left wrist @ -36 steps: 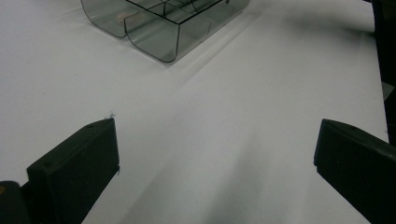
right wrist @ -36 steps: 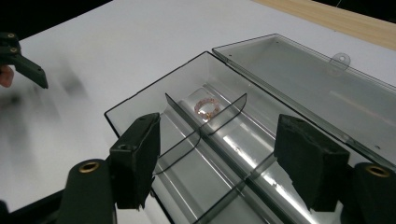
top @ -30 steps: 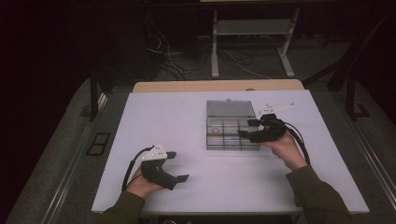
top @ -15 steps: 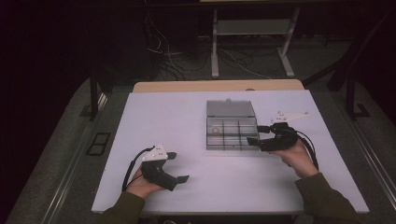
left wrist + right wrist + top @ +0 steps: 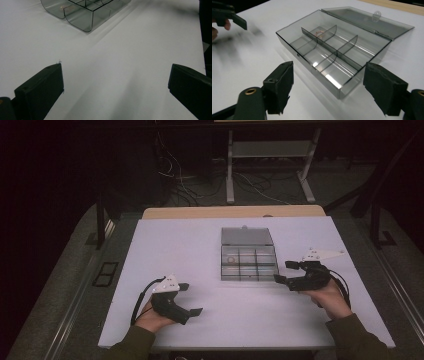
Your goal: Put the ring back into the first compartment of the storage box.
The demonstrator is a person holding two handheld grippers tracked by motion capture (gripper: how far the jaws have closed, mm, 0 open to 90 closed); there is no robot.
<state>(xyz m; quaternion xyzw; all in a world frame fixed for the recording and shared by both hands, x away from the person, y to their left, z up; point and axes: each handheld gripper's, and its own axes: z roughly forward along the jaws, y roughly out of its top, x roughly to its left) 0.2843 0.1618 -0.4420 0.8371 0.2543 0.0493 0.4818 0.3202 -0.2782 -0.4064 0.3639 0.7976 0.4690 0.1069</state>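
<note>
Centrally on the white table (image 5: 200,250) one smoky transparent compartment box (image 5: 248,262) is seen, its hinged lid (image 5: 247,236) laid fully open and flat on the far side, a small latch tab showing at the lid's outer edge. Six compartments can be counted in the high view — two rows of three, set apart by thin dividers. One small pale, ring-like item (image 5: 320,32) is lodged in a far compartment on the person's left side; what it is cannot be told. Two grippers are held, one in each hand. The right gripper (image 5: 286,272) is held just beside the box's near right corner, apart from it, with its jaws spread wide and nothing between them; in the right gripper view the box (image 5: 337,50) is framed between the two black jaws. The left gripper (image 5: 190,298) is kept low near the table's front edge, well apart from the box — its jaws likewise released, bare table (image 5: 120,62) lying between them, and one corner of the box (image 5: 85,12) visible at the top of the left gripper view.
</note>
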